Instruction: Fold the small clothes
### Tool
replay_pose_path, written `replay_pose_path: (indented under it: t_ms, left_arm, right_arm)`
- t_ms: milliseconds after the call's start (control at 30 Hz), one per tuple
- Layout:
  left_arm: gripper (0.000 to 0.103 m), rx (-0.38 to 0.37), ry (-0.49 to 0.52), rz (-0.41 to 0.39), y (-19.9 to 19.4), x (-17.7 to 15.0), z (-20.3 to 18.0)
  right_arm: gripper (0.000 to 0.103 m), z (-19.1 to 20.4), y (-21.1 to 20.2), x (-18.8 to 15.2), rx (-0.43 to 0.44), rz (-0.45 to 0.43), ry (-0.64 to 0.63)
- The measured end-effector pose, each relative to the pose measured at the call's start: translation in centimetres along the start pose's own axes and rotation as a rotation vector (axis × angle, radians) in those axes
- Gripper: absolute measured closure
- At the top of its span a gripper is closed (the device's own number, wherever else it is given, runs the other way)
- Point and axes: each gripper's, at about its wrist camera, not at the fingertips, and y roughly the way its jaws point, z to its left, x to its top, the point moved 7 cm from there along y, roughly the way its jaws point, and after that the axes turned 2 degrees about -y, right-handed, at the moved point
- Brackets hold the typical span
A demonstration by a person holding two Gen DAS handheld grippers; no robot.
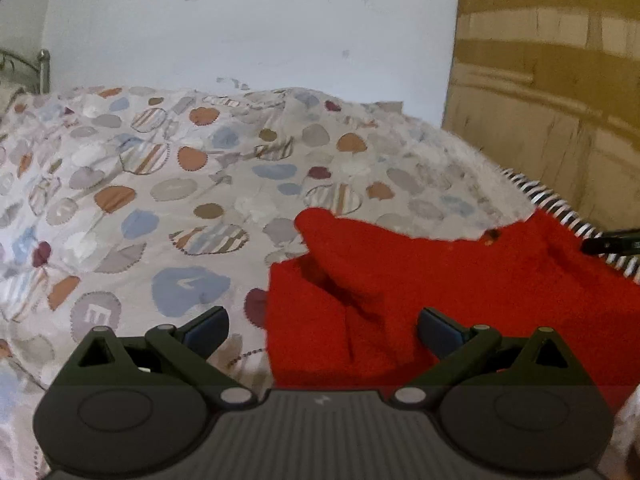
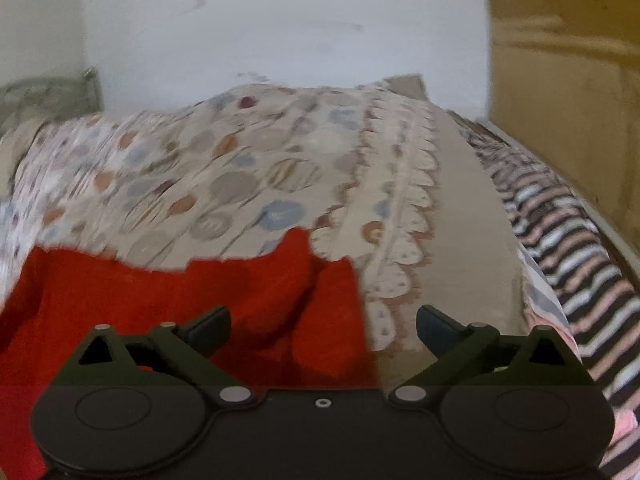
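A small red knitted garment (image 1: pixel 440 280) lies flat on the patterned bedspread (image 1: pixel 140 200), a sleeve folded over its body. My left gripper (image 1: pixel 322 330) is open and empty above the garment's left edge. In the right wrist view the same red garment (image 2: pixel 180 300) fills the lower left, and my right gripper (image 2: pixel 323 328) is open and empty above its right edge. A black tip of the right gripper (image 1: pixel 612 243) shows at the far right of the left wrist view.
A striped cloth (image 2: pixel 568 264) lies along the bed's right side. A wooden wardrobe (image 1: pixel 552 100) stands to the right, a white wall (image 1: pixel 260 32) behind the bed, and a metal bed frame (image 1: pixel 40 68) at far left.
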Motion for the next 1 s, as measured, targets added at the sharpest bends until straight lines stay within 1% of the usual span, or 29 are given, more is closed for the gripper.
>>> replay_pose_path:
  t_ms: [33, 67, 100, 133, 167, 200, 267, 367, 467, 533, 633, 700, 767, 800, 833, 900, 933, 967, 1000]
  left_arm:
    - [0.001, 0.038, 0.012, 0.008, 0.3, -0.2, 0.0]
    - [0.001, 0.095, 0.021, 0.023, 0.7, -0.4, 0.3]
    - [0.001, 0.146, 0.024, 0.042, 1.0, -0.7, 0.7]
    - [0.001, 0.184, 0.013, 0.064, 1.4, -1.0, 1.1]
    - [0.001, 0.191, -0.009, 0.075, 1.6, -1.3, 1.6]
    - [0.001, 0.194, -0.041, 0.085, 1.7, -1.5, 2.1]
    - [0.001, 0.209, -0.080, 0.121, 2.0, -2.1, 3.0]
    - [0.001, 0.192, -0.127, 0.125, 1.7, -2.7, 4.0]
    - [0.001, 0.184, -0.157, 0.076, 0.2, -2.4, 4.3]
    - [0.001, 0.181, -0.149, 0.023, -0.9, -2.0, 4.1]
    - [0.001, 0.147, -0.130, -0.061, -2.1, -0.9, 3.0]
    - [0.001, 0.111, -0.116, -0.103, -2.4, -0.3, 1.9]
    - [0.000, 0.086, -0.085, -0.106, -1.9, 0.0, 0.7]
    - [0.000, 0.089, -0.069, -0.094, -1.4, 0.1, 0.1]
    - [0.000, 0.101, -0.053, -0.079, -0.9, 0.0, -0.4]
    - [0.000, 0.124, -0.025, -0.052, 0.3, -0.3, -1.1]
    - [0.000, 0.138, -0.012, -0.037, 0.8, -0.5, -1.3]
    - [0.000, 0.165, 0.001, -0.017, 1.4, -0.9, -1.3]
    - [0.000, 0.198, 0.010, 0.005, 1.9, -1.2, -1.1]
  right_arm:
    - [0.002, 0.4, 0.3, -0.3, -0.010, 0.004, -0.024]
    - [0.001, 0.7, 0.6, -0.6, -0.027, 0.010, -0.044]
    - [0.001, 0.8, 1.0, -0.8, -0.054, 0.018, -0.064]
    - [0.001, 0.6, 1.4, -1.1, -0.099, 0.027, -0.088]
    - [0.001, 0.3, 1.7, -1.5, -0.141, 0.029, -0.105]
    - [0.001, -0.1, 1.9, -1.7, -0.156, 0.019, -0.105]
    - [0.001, -0.9, 2.0, -2.4, -0.132, 0.012, -0.043]
    - [0.001, -1.5, 1.8, -3.4, -0.125, -0.008, 0.025]
    - [0.001, -1.7, 1.2, -3.6, -0.130, -0.048, 0.051]
    - [0.001, -1.7, 0.3, -3.4, -0.158, -0.084, 0.037]
    - [0.001, -1.5, -1.0, -2.3, -0.189, -0.136, -0.003]
    - [0.001, -1.2, -1.9, -1.1, -0.184, -0.179, -0.030]
    - [0.001, -0.9, -2.1, 0.1, -0.147, -0.194, -0.040]
    - [0.001, -0.7, -1.8, 0.6, -0.119, -0.180, -0.040]
    - [0.001, -0.5, -1.1, 0.9, -0.092, -0.145, -0.040]
    - [0.001, -0.3, 0.9, 1.0, -0.052, -0.053, -0.037]
    - [0.001, -0.3, 1.8, 0.9, -0.051, -0.033, -0.040]
    - [0.001, -0.4, 2.5, 0.8, -0.069, -0.022, -0.046]
    - [0.001, -0.9, 3.3, 0.5, -0.117, -0.009, -0.046]
